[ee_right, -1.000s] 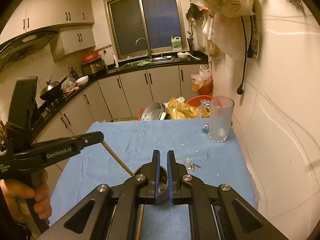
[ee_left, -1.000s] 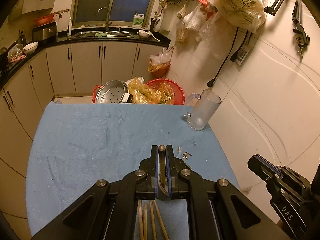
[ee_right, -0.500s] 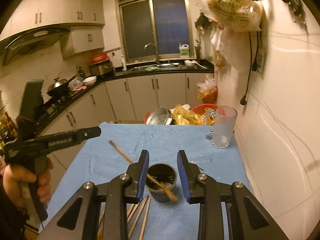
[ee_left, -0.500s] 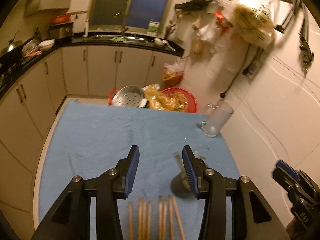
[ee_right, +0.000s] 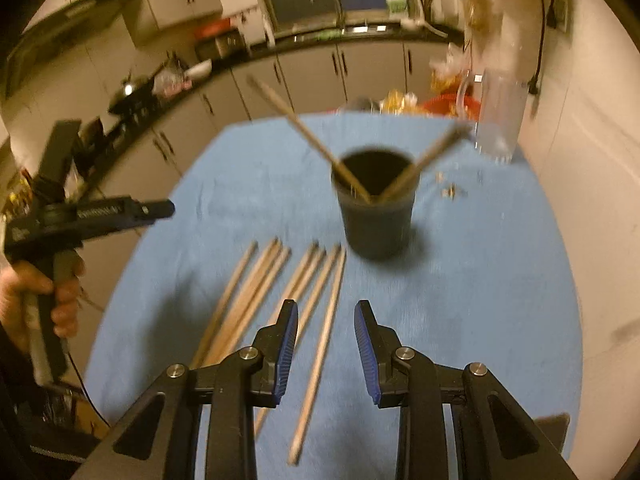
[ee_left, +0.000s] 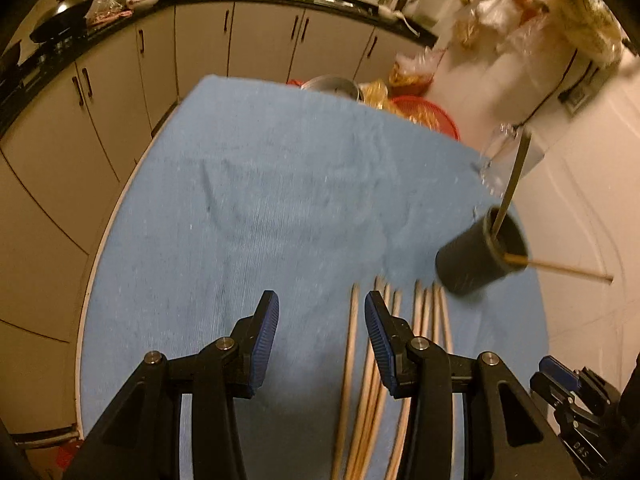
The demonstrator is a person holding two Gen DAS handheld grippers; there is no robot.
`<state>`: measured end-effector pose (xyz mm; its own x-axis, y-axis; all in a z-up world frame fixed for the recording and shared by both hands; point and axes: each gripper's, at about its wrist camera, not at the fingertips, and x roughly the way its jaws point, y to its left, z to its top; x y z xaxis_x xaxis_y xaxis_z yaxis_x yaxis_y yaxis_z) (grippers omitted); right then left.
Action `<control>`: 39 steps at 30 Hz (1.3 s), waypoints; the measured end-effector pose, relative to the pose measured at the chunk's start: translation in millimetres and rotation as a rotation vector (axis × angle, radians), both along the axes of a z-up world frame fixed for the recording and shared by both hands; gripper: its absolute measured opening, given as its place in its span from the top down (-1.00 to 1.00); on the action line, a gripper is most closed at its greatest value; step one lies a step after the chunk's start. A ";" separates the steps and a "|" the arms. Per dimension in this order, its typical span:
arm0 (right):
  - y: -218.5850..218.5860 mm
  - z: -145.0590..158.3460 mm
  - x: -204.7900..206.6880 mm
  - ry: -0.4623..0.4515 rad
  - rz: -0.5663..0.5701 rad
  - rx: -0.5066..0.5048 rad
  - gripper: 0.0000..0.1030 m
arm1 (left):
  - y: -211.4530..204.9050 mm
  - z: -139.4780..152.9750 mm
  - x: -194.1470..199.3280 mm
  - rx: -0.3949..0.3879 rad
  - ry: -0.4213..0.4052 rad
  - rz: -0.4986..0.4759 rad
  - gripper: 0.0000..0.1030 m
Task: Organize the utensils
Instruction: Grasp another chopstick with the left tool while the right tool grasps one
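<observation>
Wooden chopsticks (ee_right: 316,280) lie loose in a row on the blue-clothed table (ee_right: 480,300) just before the dark cup (ee_right: 376,204), where two already lean, likely so each can be lifted in. Both the left tongs (ee_left: 320,336) and right tongs (ee_right: 326,344) hang wide and empty above that row

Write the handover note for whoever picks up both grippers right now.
Left gripper: open, empty, above the blue cloth at the left edge of the loose chopsticks.
Right gripper: open, empty, over the near ends of those chopsticks.
Dark cup stands upright on the cloth just beyond the row; glass mug at the far right corner.
Done: two chopsticks in the cup, leaning opposite ways.
Left: about seven chopsticks lie side by side on the cloth; they presumably go into the cup too.
</observation>
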<state>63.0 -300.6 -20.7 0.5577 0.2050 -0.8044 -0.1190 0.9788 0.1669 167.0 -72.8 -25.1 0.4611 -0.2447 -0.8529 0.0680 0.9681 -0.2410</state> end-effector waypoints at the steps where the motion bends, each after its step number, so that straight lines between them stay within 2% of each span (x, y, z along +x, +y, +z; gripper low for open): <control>1: 0.1 -5.9 -1.7 0.012 0.002 -0.007 0.37 | -2.1 -2.7 -0.9 0.002 0.008 -0.005 0.12; 6: -1.5 -25.4 -3.6 0.069 0.002 0.011 0.38 | -11.3 -12.8 -6.6 0.007 0.034 -0.037 0.12; 13: 7.0 -41.5 -12.4 0.096 0.022 -0.002 0.38 | -21.8 -21.1 -4.1 0.023 0.051 -0.079 0.12; 20: 13.6 -50.2 20.2 0.037 0.013 -0.012 0.40 | -33.9 -48.1 21.6 0.081 0.087 -0.086 0.12; 29: 17.9 -87.4 63.1 0.076 -0.022 -0.033 0.58 | -37.3 -67.1 39.8 0.088 0.121 -0.077 0.12; 32: 21.0 -97.3 69.7 0.085 -0.025 -0.057 0.58 | -38.9 -70.2 45.5 0.088 0.126 -0.076 0.12; 39: 31.1 -103.5 83.1 0.063 0.003 -0.122 0.62 | -51.7 -77.7 57.6 0.089 0.131 -0.103 0.12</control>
<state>146.0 -269.5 -124.3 0.5047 0.1053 -0.8568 -0.1153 0.9919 0.0540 224.6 -124.5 -102.7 0.3206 -0.2060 -0.9246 0.1418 0.9755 -0.1682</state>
